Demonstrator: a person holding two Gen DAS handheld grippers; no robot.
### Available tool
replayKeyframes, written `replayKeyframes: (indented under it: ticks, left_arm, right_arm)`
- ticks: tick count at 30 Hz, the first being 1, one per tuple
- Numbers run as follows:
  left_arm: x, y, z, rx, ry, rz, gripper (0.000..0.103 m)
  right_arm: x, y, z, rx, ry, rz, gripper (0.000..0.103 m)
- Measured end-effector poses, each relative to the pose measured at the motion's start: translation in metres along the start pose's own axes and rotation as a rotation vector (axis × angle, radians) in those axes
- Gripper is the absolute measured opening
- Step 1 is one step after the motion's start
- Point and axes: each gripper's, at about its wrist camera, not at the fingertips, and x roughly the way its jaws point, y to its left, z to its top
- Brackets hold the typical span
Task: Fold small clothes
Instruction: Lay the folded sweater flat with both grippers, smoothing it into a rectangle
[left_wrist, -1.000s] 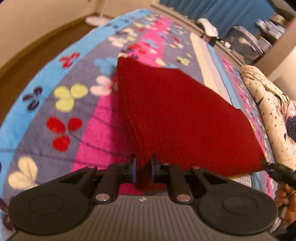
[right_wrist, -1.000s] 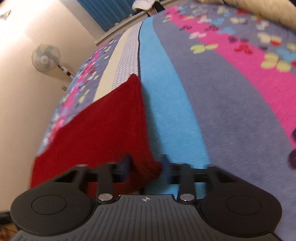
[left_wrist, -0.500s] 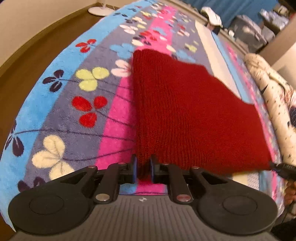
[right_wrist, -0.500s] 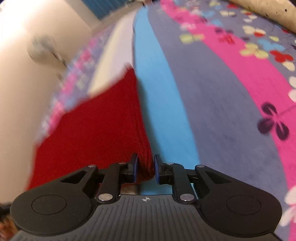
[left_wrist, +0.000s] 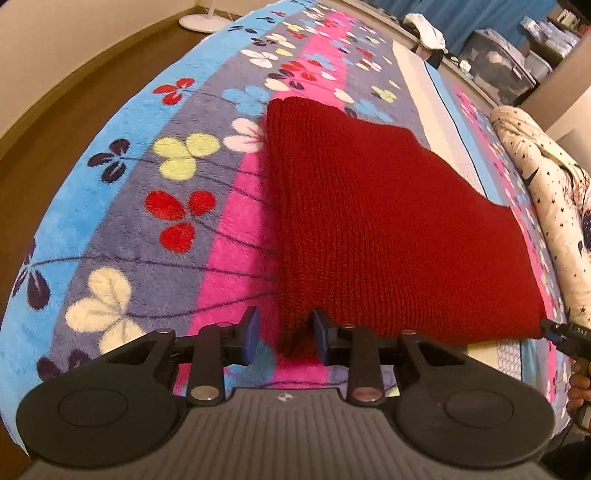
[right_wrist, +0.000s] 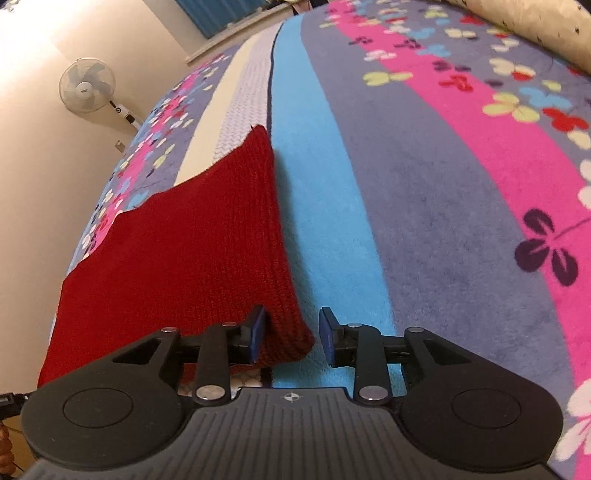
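left wrist view: the red knit garment (left_wrist: 388, 229) is seen lying folded flat on the flowered blanket (left_wrist: 155, 206), w/ its near corner bunched between the pads of the left gripper (left_wrist: 284, 338). the jaws are being opened; the right-hand pad touches the knit, the left-hand pad stands off it w/ a gap, so the corner is no longer pinched. a star-print pillow (left_wrist: 546, 192) is seen well beyond the garment's far side, and the other tool's tip pokes in at that side's near corner.

right wrist view: the same garment (right_wrist: 177, 251) is seen from its other end, lying across the blanket's (right_wrist: 424, 221) pale and blue stripes. its near corner sits between the pads of the right gripper (right_wrist: 291, 336), whose jaws are also being opened; the knit lies against the left-hand pad, apart from the right-hand one, so it's not clamped. a pedestal fan (right_wrist: 88, 86) is seen by the wall, well past the garment's far edge.
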Motion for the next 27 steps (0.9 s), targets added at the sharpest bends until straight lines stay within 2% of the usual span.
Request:
replayKeyframes:
  ticks: [3, 4, 10, 14, 16, 18, 20, 23, 25, 27]
  left_arm:
    - [0.001, -0.002, -0.001, 0.017, 0.002, 0.006, 0.028]
    - [0.002, -0.003, -0.001, 0.021, 0.003, 0.008, 0.027]
    - [0.003, -0.006, -0.002, 0.041, 0.002, 0.013, 0.017]
    - [-0.001, -0.009, -0.004, 0.061, -0.014, 0.017, 0.014]
    - [-0.011, -0.009, -0.005, 0.061, -0.045, -0.007, 0.013]
    - [-0.029, -0.007, -0.007, 0.032, -0.102, -0.065, 0.013]
    - [-0.042, -0.006, -0.011, 0.013, -0.136, -0.109, 0.013]
    - [-0.028, -0.004, -0.012, 0.012, -0.058, -0.058, 0.013]
    - [-0.014, -0.006, -0.013, 0.046, 0.008, -0.010, 0.014]
    - [-0.006, -0.009, -0.014, 0.081, 0.038, 0.020, 0.015]
  right_arm:
    - [0.002, 0.002, -0.002, -0.024, 0.002, -0.001, 0.029]
    - [0.002, 0.003, -0.002, -0.036, 0.002, 0.004, 0.022]
    - [-0.001, 0.009, -0.003, -0.094, -0.018, -0.007, 0.016]
    - [-0.010, 0.009, -0.002, -0.089, -0.047, 0.005, 0.013]
    - [-0.024, 0.009, 0.001, -0.068, -0.083, 0.033, 0.013]
    - [-0.046, 0.013, 0.001, -0.046, -0.138, 0.086, 0.013]
    - [-0.058, 0.017, -0.005, -0.062, -0.165, 0.090, 0.012]
    - [-0.046, 0.012, -0.009, -0.045, -0.098, -0.006, 0.012]
    - [-0.031, 0.007, -0.010, -0.032, -0.032, -0.049, 0.013]
    - [-0.023, 0.007, -0.013, -0.029, -0.004, -0.085, 0.014]
